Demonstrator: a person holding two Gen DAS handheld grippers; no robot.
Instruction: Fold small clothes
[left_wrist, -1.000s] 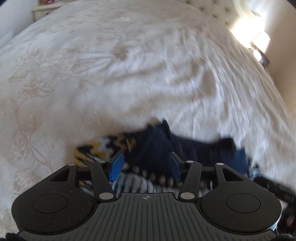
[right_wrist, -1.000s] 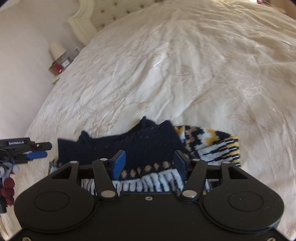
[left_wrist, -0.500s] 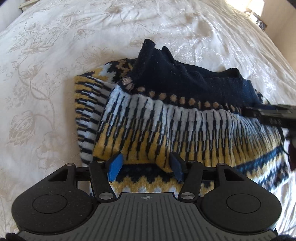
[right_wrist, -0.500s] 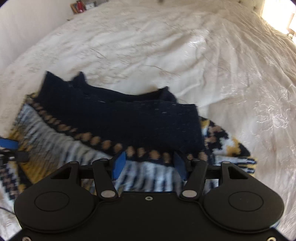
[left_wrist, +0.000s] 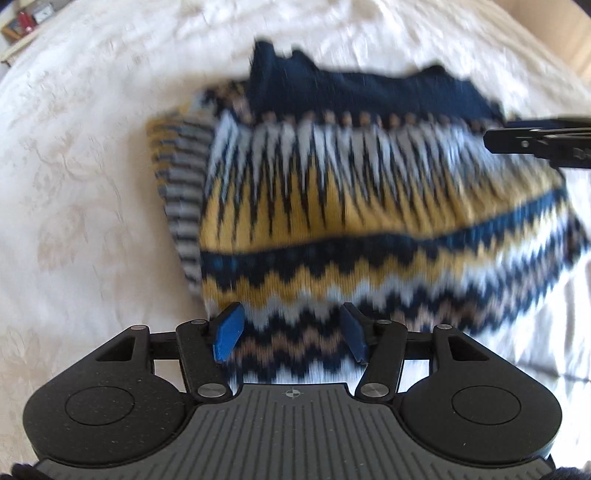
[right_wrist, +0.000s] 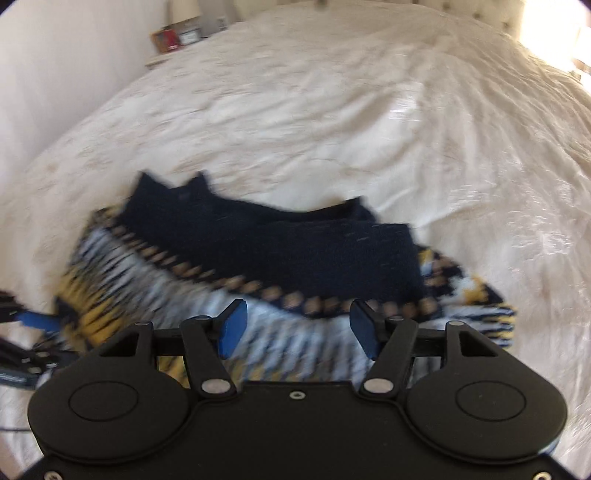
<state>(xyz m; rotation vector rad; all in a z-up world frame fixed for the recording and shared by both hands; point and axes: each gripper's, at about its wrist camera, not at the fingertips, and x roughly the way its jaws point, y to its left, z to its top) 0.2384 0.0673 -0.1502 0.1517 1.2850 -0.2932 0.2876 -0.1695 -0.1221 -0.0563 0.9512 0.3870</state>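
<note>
Patterned sweater lies part-folded on the bed, 12 o'clock of the left gripper; both it and the right gripper have jaws wide, holding nothing. Risk: bulky knit may spring open if pinched unevenly. Versus half a second earlier, both views are blurrier and the sweater sits nearer the left jaws.
</note>
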